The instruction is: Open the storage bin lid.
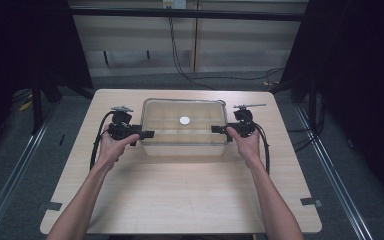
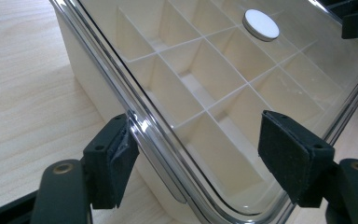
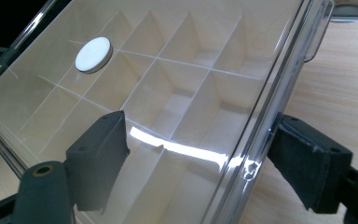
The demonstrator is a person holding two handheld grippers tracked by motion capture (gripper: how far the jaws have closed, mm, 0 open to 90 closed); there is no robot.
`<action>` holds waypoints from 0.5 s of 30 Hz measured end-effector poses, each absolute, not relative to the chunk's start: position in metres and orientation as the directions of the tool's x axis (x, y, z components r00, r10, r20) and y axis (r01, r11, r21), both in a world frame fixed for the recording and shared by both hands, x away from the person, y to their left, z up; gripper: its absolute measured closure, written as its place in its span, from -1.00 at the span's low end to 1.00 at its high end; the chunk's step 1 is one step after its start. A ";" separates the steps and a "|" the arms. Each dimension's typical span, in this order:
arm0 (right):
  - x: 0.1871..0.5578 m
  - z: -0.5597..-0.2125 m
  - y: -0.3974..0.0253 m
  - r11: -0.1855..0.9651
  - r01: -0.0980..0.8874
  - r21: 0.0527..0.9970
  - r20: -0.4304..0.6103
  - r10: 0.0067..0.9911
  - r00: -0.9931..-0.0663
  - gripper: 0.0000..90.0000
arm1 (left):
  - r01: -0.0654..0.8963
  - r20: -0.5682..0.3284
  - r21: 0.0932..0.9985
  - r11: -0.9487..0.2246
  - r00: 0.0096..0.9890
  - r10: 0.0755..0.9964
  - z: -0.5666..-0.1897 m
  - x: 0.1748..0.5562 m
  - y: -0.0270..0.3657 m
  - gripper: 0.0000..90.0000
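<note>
So the left gripper is at the left short end of the clear-lidded divider box, jaws spread wide around the lid's edge, not clamped on anything. The box sits mid-table, a bit toward the far side, long axis running left-right. White round disc sits on the lid. Right gripper is also open, straddling the right end.

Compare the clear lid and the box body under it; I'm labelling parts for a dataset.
The clear lid is see-through and glossy; the box body is opaque cream. The lid is a flat sheet carrying a white round disc; the body is deep, split by dividers into compartments. Both share the same rounded rectangular outline.
</note>
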State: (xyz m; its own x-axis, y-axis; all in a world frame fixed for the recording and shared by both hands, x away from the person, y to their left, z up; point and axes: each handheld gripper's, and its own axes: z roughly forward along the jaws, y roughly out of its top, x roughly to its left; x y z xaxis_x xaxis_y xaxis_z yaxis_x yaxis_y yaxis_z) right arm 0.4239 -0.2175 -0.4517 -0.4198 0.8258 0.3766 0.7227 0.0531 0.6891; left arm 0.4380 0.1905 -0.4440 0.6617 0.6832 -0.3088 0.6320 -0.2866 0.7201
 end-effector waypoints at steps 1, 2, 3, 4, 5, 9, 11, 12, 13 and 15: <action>0.424 -0.452 -0.218 0.051 0.723 0.689 0.378 0.826 -0.418 -0.54 | 0.632 -0.310 0.720 -0.287 0.663 0.681 -0.444 0.438 0.191 -0.36; 0.423 -0.452 -0.217 0.051 0.722 0.690 0.376 0.827 -0.417 -0.54 | 0.630 -0.307 0.720 -0.291 0.665 0.681 -0.444 0.438 0.191 -0.36; 0.423 -0.452 -0.217 0.051 0.722 0.690 0.375 0.828 -0.418 -0.54 | 0.629 -0.305 0.721 -0.292 0.666 0.681 -0.443 0.437 0.191 -0.36; 0.423 -0.452 -0.217 0.051 0.722 0.690 0.373 0.829 -0.416 -0.55 | 0.628 -0.306 0.722 -0.290 0.666 0.680 -0.443 0.437 0.191 -0.36; 0.422 -0.452 -0.216 0.052 0.718 0.694 0.367 0.833 -0.415 -0.55 | 0.627 -0.307 0.725 -0.285 0.664 0.682 -0.443 0.437 0.191 -0.36; 0.421 -0.451 -0.214 0.056 0.718 0.694 0.359 0.837 -0.412 -0.57 | 0.629 -0.309 0.724 -0.284 0.664 0.681 -0.443 0.437 0.191 -0.36; 0.421 -0.451 -0.214 0.058 0.717 0.695 0.356 0.838 -0.413 -0.58 | 0.630 -0.312 0.724 -0.281 0.662 0.681 -0.443 0.436 0.191 -0.36; 0.421 -0.451 -0.214 0.055 0.718 0.694 0.358 0.839 -0.410 -0.57 | 0.626 -0.309 0.725 -0.287 0.668 0.677 -0.443 0.436 0.191 -0.36; 0.421 -0.451 -0.214 0.055 0.718 0.694 0.358 0.839 -0.410 -0.57 | 0.625 -0.307 0.726 -0.287 0.668 0.678 -0.443 0.436 0.191 -0.36; 0.420 -0.451 -0.214 0.056 0.719 0.692 0.355 0.842 -0.407 -0.57 | 0.624 -0.303 0.726 -0.290 0.669 0.679 -0.443 0.436 0.191 -0.36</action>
State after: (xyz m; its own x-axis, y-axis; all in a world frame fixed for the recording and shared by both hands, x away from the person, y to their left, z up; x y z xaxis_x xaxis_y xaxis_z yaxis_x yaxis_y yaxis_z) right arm 0.4203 -0.2137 -0.4510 -0.4070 0.8416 0.3552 0.7195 0.0557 0.6923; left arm 0.4360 0.1907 -0.4429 0.6685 0.6791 -0.3032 0.6236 -0.2897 0.7261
